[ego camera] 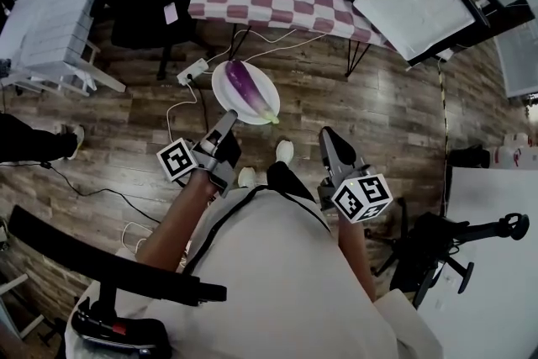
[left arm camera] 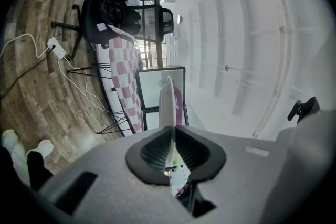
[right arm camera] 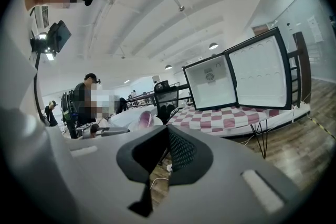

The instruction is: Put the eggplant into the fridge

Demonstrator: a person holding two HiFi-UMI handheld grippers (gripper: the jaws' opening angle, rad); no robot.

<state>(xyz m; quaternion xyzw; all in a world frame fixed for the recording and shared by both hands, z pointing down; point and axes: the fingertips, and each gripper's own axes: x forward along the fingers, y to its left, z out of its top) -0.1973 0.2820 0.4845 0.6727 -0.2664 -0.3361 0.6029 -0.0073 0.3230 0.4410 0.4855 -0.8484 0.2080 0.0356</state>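
Left hand-held gripper pinches plate rim; eggplant lies just beyond.

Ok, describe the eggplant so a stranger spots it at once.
Find the pink-checkered table; in front of it, above the wooden floor, the left gripper clamps a round white plate. The eggplant lies on that plate: long, glossy purple, green stem end, the only thing there.

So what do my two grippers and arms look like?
Both the left gripper and right gripper are grey, with black ribbed pads and a cube of black-and-white square markers each. You wear a white top; your forearms are unsleeved.
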